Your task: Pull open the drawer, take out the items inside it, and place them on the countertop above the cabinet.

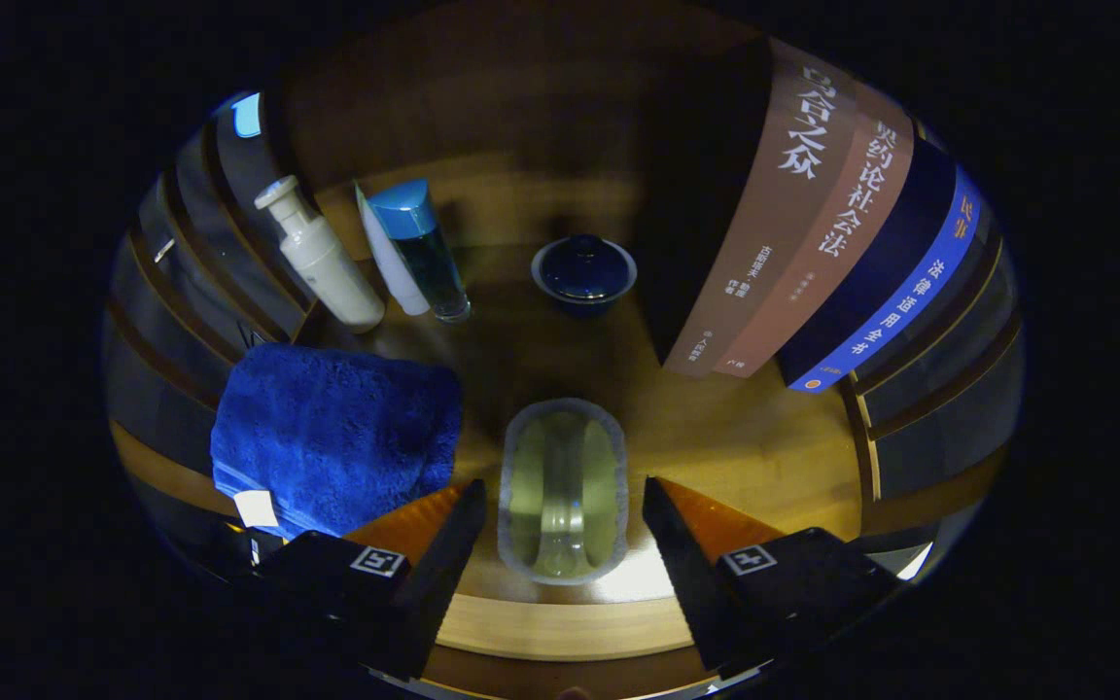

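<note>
Gripper (562, 544) fingers apart, straddling clear glass cup (563, 491) without touching it; cup sits on wooden bench (764, 447) between the fingertips. Judgement: cup likely just set down, so retreat straight back, fingers kept wide, no sideways drift. Blue towel (332, 437) at 10 o'clock. White pump bottle (319, 255), blue-capped bottle (421, 248) at 11. Dark lidded bowl (584, 272) at 12. Upright books (813, 224) at 1–2. Dim light; drawer unseen.

I see a clear oval dish (563, 491) with a frosted rim and greenish tint lying flat on the wooden table (745, 447), in the lower middle of the frame, short end toward me.
</note>
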`<action>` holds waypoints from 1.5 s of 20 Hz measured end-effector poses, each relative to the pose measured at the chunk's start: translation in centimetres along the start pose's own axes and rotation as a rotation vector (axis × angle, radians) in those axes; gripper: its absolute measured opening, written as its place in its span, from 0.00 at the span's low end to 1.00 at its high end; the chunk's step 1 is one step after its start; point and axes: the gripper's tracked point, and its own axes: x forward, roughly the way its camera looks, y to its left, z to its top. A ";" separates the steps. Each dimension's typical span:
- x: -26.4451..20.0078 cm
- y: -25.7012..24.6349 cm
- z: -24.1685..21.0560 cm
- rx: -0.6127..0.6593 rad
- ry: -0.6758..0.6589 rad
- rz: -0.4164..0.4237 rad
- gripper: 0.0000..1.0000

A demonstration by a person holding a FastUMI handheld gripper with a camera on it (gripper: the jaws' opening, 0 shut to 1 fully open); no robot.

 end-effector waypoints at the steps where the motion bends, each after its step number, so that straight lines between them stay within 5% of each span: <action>1: 0.3 0.1 -0.2 -0.003 -0.017 0.000 1.00; 8: -5.2 1.0 -1.6 -0.099 -0.284 -0.002 1.00; 21: -18.1 1.4 -13.0 0.006 -0.867 0.074 1.00; 25: -20.9 0.8 -17.3 0.067 -0.946 0.116 0.99; 30: -19.7 -1.0 -23.0 0.075 -0.998 0.045 0.99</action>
